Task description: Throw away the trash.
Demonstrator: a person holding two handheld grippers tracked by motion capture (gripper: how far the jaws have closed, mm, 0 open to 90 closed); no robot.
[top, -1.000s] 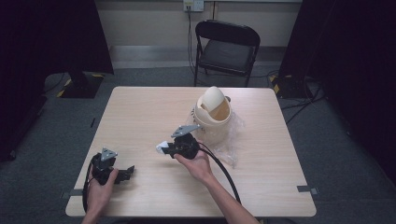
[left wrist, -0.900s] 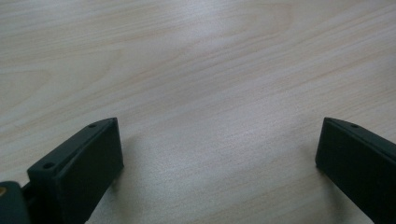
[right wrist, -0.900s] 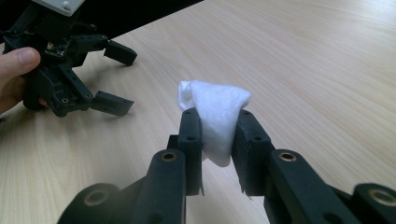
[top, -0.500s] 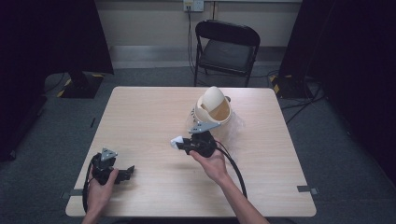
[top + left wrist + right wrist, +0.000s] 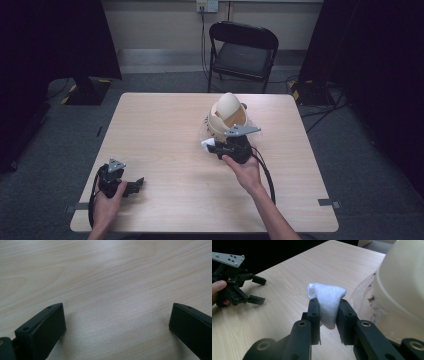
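Two tongs (image 5: 328, 312) pinch a white cloth (image 5: 327, 298) beside the bowl (image 5: 402, 287).

A wad of white cloth (image 5: 327, 302) is pinched between the two black jaws of the right gripper (image 5: 327, 315), with its top bulging out above them and a bit hanging below. Just to the right, a cream-coloured bowl-like shell (image 5: 402, 285) is seen sitting in crinkly clear plastic (image 5: 364, 300), close to the cloth but not clearly touching it. Light wood tabletop (image 5: 287, 272) is spread underneath. Over at far left, the left gripper (image 5: 257, 290) is held by a hand (image 5: 217, 290), its jaws spread apart, grey plate on top.
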